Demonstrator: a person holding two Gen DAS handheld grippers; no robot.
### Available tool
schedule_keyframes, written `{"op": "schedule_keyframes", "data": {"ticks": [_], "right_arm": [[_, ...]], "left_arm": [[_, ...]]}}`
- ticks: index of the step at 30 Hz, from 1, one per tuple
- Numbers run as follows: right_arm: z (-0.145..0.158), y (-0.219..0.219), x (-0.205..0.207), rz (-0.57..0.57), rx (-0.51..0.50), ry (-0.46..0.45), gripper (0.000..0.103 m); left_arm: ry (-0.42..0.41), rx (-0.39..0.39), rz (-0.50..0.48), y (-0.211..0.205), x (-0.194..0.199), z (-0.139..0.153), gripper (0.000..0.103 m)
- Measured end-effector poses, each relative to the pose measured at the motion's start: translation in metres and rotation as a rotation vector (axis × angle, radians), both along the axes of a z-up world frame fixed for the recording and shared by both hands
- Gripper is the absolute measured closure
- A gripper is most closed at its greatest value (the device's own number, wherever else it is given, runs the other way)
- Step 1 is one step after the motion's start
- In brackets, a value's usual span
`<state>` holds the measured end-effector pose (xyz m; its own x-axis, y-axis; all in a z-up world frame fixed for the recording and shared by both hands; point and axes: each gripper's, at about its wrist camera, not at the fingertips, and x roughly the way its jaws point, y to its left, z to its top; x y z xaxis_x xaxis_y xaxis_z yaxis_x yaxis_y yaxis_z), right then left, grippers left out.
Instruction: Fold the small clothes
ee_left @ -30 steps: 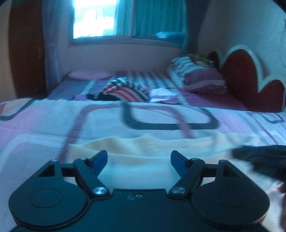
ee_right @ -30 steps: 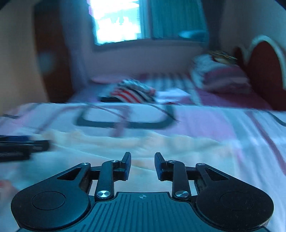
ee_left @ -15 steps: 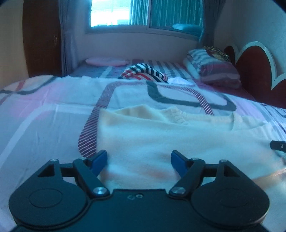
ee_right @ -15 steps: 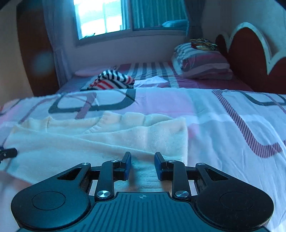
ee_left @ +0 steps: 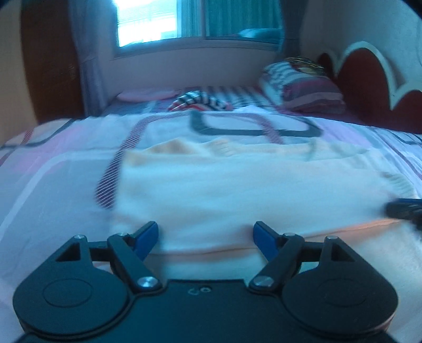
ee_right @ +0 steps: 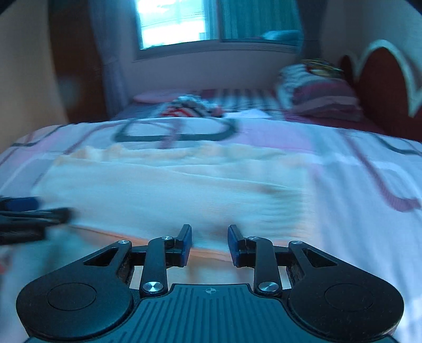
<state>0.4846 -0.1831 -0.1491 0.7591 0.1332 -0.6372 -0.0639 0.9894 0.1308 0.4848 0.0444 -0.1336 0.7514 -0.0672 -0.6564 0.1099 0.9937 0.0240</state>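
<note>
A: State the position of the cream garment (ee_left: 237, 190).

B: It lies flat on the patterned bedspread (ee_left: 52, 184), in the near-centre of the bed. Its ribbed neckline is on the far side. A folded edge runs along the near side, just ahead of both tools.

A: State the condition of the left gripper (ee_left: 205, 233).

B: Its jaws are set wide and are opening. The blue pads (ee_left: 147, 234) sit over the near folded edge, close to the garment's left border. Nothing is pinched between them.

A: And the right gripper (ee_right: 209, 244)?

B: Its jaws stand at a narrow gap. Cloth shows through the gap, but the pads do not press on it; nothing is held. It sits over the near edge, toward the garment's right side.

A: Other items?

B: A striped garment (ee_left: 197, 101) lies at the far end. A striped pillow (ee_left: 303, 89) rests far right, against the red headboard (ee_left: 369, 87). A window (ee_left: 147, 21) is on the far wall.
</note>
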Motion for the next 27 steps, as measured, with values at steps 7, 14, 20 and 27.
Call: {"op": "schedule_keyframes", "data": {"ticks": [7,14,20,27], "right_arm": [[0.014,-0.026,-0.014,-0.007,0.047,-0.030,0.074],[0.003,-0.036,-0.014,0.005,0.012,-0.002,0.075],[-0.002,-0.035,-0.017,0.037,-0.019,-0.025,0.075],[0.017,-0.035,-0.026,0.032,-0.034,-0.038,0.074]], "left_arm": [[-0.010,0.046,0.005,-0.003,-0.007,0.008,0.026],[0.029,0.082,0.004,-0.004,-0.004,-0.002,0.022],[0.021,0.079,0.005,-0.003,-0.003,-0.004,0.019],[0.098,0.174,-0.016,-0.012,-0.014,0.019,0.020]]}}
